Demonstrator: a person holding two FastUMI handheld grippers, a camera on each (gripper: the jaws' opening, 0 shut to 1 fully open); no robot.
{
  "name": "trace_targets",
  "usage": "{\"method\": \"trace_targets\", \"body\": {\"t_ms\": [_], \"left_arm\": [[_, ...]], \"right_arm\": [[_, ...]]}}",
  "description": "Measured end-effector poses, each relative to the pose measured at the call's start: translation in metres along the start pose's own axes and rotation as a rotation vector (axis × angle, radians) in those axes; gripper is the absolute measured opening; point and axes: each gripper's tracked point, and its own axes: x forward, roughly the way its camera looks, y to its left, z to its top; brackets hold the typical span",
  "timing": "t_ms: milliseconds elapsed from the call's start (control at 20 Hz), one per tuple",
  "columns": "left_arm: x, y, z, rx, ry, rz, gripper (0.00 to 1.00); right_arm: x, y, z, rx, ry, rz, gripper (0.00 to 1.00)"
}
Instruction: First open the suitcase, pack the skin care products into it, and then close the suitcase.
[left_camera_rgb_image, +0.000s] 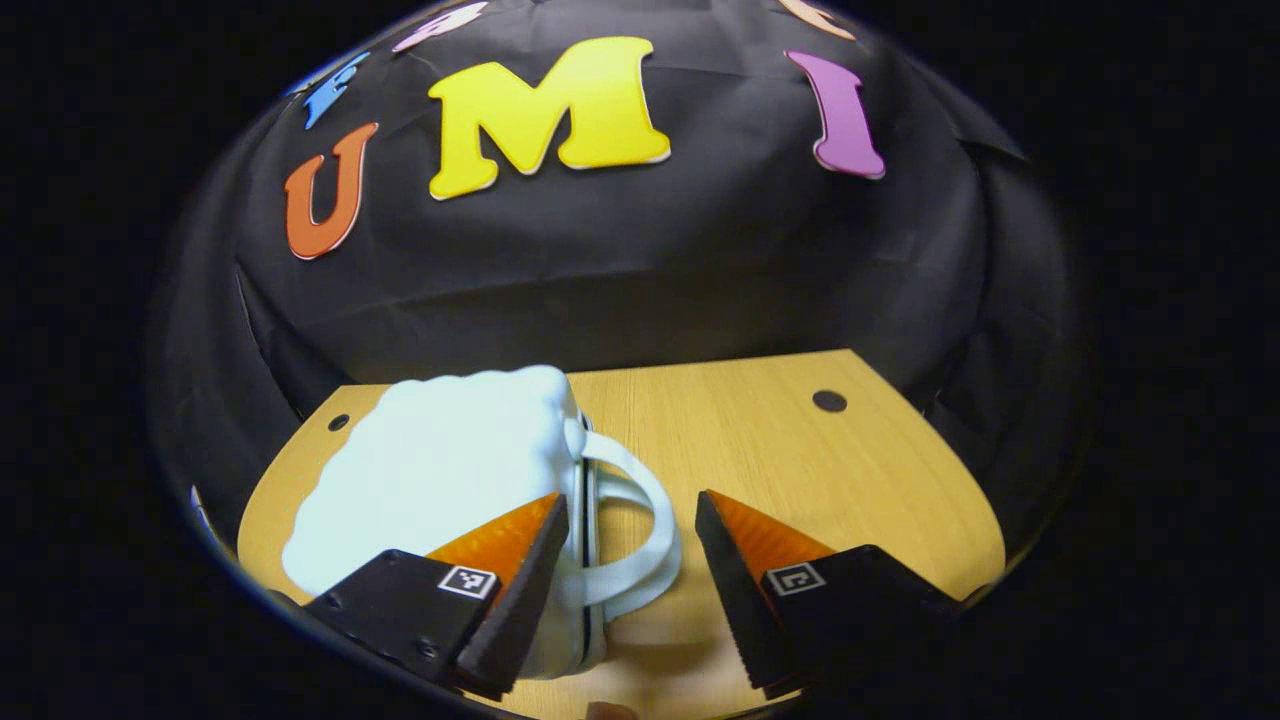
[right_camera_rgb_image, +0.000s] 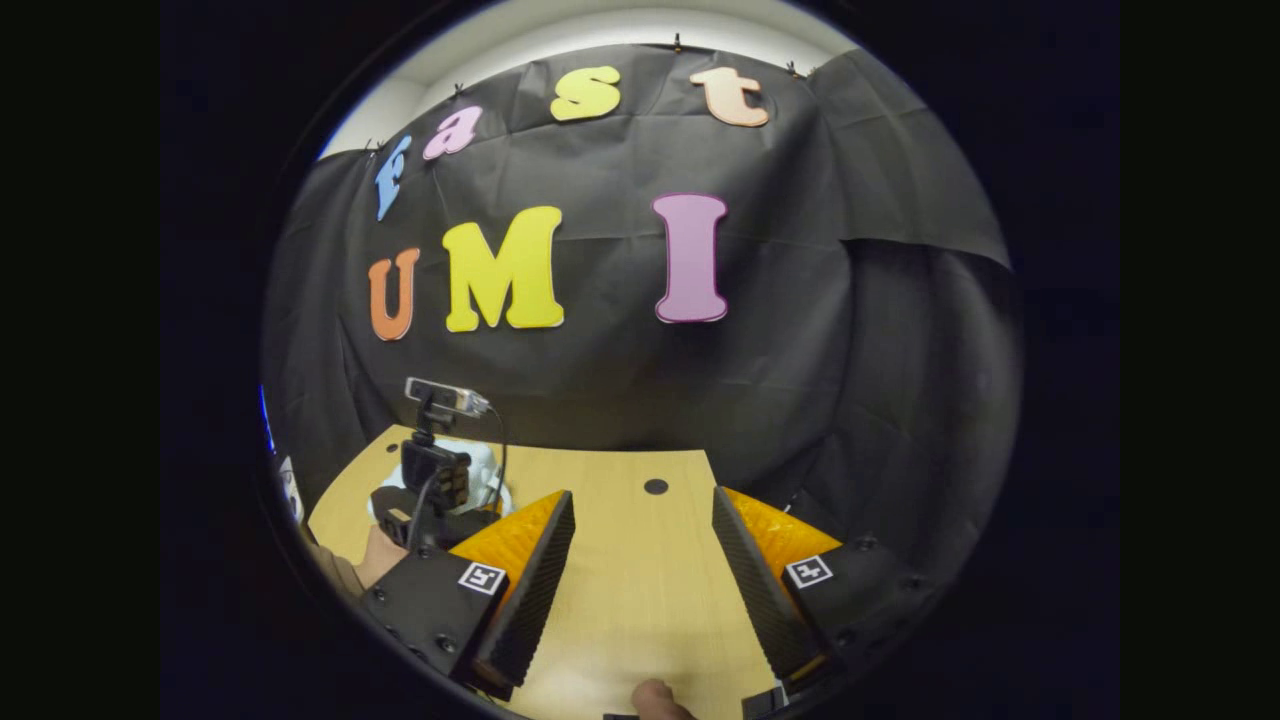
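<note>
Two grippers hang over the pale wooden bench (left_camera_rgb_image: 800, 470), both with fingers spread and grasping nothing. On the left, the small white shell-ribbed suitcase (left_camera_rgb_image: 440, 470) lies shut, and the left gripper (left_camera_rgb_image: 625, 590) has its white loop handle (left_camera_rgb_image: 640, 530) between its fingers, seemingly lined up to lift the lid. Further right, the right gripper (right_camera_rgb_image: 640, 580) waits over bare wood, well apart from the case.

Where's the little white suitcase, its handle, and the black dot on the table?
suitcase (left_camera_rgb_image: 440, 470), left gripper view, on its bumpy white shell.
handle (left_camera_rgb_image: 655, 520), left gripper view, on the loop's outer curve.
hole in the table (left_camera_rgb_image: 829, 401), left gripper view, on its centre.
</note>
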Motion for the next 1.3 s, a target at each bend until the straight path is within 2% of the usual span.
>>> {"method": "trace_targets", "body": {"t_ms": [100, 150, 400, 750, 850, 900, 1050, 1300], "left_arm": [[-0.026, 0.019, 0.036, -0.024, -0.073, 0.011, 0.95], [-0.044, 0.031, 0.055, -0.031, -0.119, 0.034, 0.97], [-0.128, 0.077, 0.118, -0.014, -0.285, 0.039, 0.99], [-0.221, 0.145, 0.134, -0.029, -0.371, 0.068, 0.98], [-0.232, 0.151, 0.137, -0.026, -0.391, 0.047, 0.98], [-0.236, 0.154, 0.141, -0.019, -0.407, 0.04, 0.94], [-0.235, 0.164, 0.148, -0.002, -0.433, 0.035, 0.98], [-0.223, 0.164, 0.141, -0.04, -0.412, 0.001, 0.99]], "right_arm": [[0.003, 0.015, 0.009, 0.001, -0.018, 0.006, 0.83], [0.004, 0.025, 0.013, -0.002, -0.029, 0.01, 0.82], [0.012, 0.082, 0.039, -0.037, -0.102, 0.029, 0.83], [-0.005, 0.158, 0.079, -0.031, -0.227, 0.016, 0.82], [-0.009, 0.179, 0.079, -0.043, -0.234, 0.022, 0.82], [-0.009, 0.187, 0.078, -0.053, -0.231, 0.022, 0.82], [-0.009, 0.206, 0.074, -0.071, -0.211, 0.028, 0.81], [-0.014, 0.209, 0.079, -0.09, -0.221, 0.008, 0.81]]}}
